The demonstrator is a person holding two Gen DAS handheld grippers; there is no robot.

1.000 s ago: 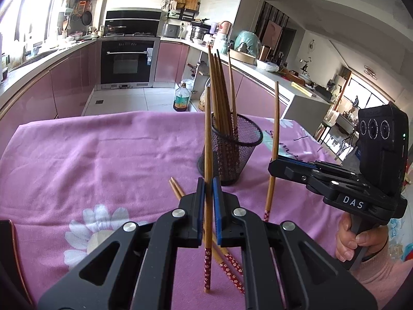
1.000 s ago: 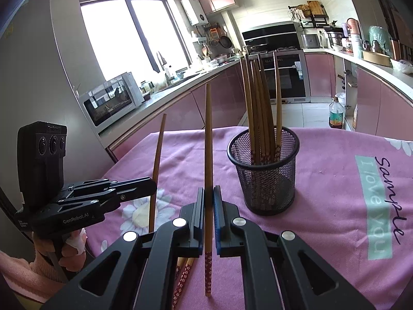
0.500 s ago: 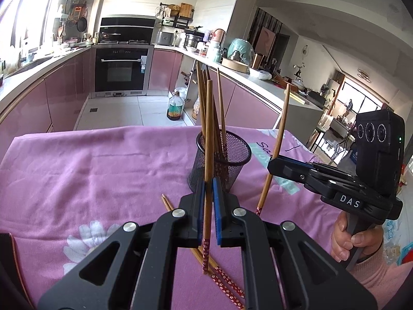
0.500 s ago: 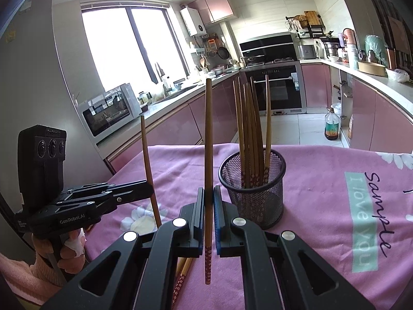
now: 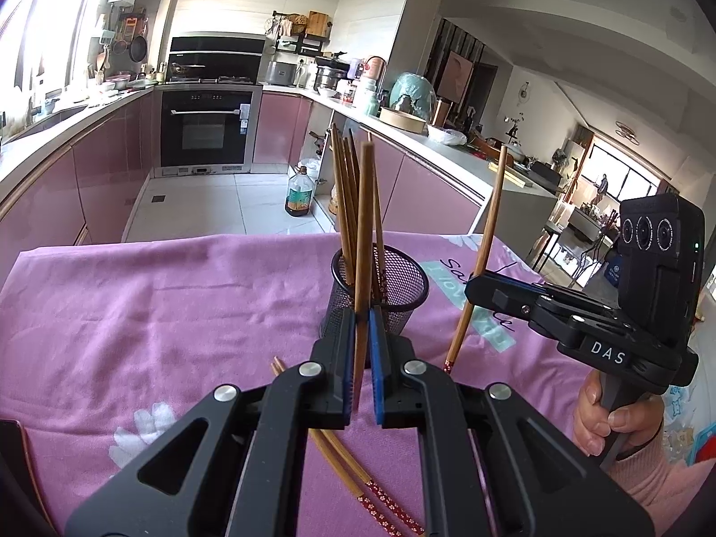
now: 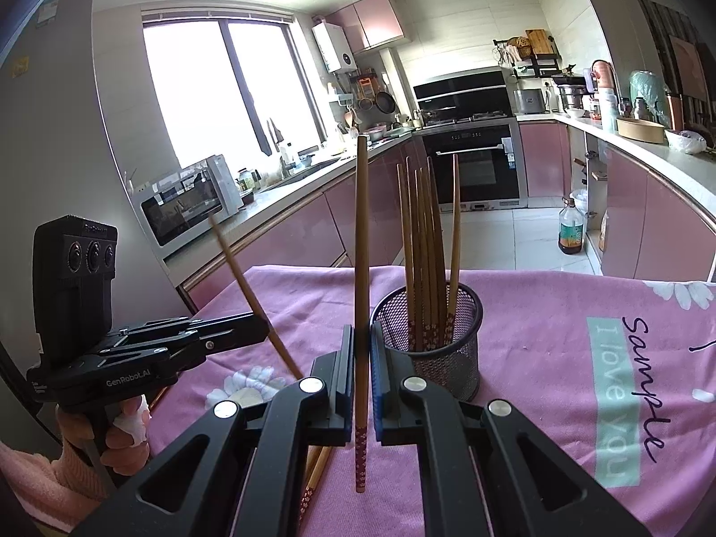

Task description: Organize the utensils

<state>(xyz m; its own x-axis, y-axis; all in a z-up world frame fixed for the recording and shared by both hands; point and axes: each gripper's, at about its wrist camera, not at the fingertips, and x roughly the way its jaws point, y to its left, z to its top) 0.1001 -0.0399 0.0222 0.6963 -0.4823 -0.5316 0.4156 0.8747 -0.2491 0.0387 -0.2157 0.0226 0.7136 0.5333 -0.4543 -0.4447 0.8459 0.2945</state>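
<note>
R tongs (image 6: 362,385) clamp upright chopstick (image 6: 361,268) beside mesh cup (image 6: 443,358).

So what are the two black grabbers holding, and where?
Each black gripper, left and right, pinches one brown wooden chopstick near its red-patterned lower end.

Both wrist cameras sit close behind their jaws, angled down over the desk (image 5: 134,313); both share the mesh cup (image 5: 380,286) (image 6: 429,340).

Home kitchen: built-in oven (image 5: 205,127), pink cabinets (image 6: 644,219), microwave (image 6: 190,203) on the worktop, pans (image 5: 136,47) hanging by the window (image 6: 223,89).
</note>
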